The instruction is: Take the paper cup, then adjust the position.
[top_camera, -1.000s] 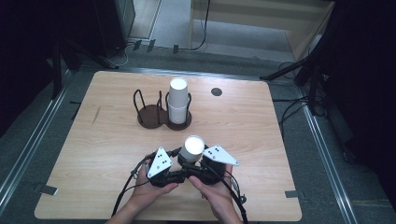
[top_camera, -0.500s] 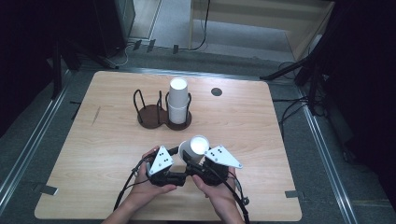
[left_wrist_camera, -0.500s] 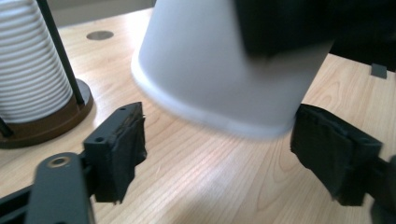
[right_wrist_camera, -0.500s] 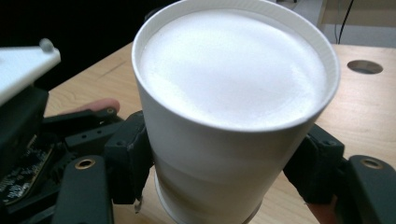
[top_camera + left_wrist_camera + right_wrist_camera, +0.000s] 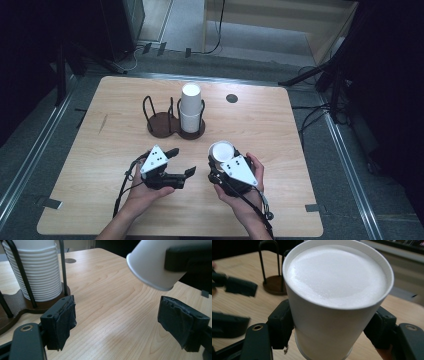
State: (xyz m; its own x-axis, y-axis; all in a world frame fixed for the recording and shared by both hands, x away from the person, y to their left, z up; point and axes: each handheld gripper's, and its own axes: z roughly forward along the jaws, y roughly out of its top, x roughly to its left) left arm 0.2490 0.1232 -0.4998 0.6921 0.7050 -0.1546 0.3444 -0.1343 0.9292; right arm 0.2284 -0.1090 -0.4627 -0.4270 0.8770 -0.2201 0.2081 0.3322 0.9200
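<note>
White cup: a single foam cup (image 5: 221, 151) was clamped between the pads of the right gripper (image 5: 226, 167), held off the table, nearer the person than the wire holder (image 5: 172, 125).
Left gripper: the left gripper (image 5: 181, 162) sat beside that cup, its jaws having just been opening, nothing between them.
Stack: the remaining cups (image 5: 190, 106) stood nested in the holder's right ring.
Done: one cup looked separated and handed over.
Left: setting it down, likely.

Both grippers are black: the left gripper (image 5: 181, 161) and the right gripper (image 5: 216, 169) each carry a grey three-cornered plate with dark dots, perhaps screws. Black cables trail toward six o'clock.
</note>
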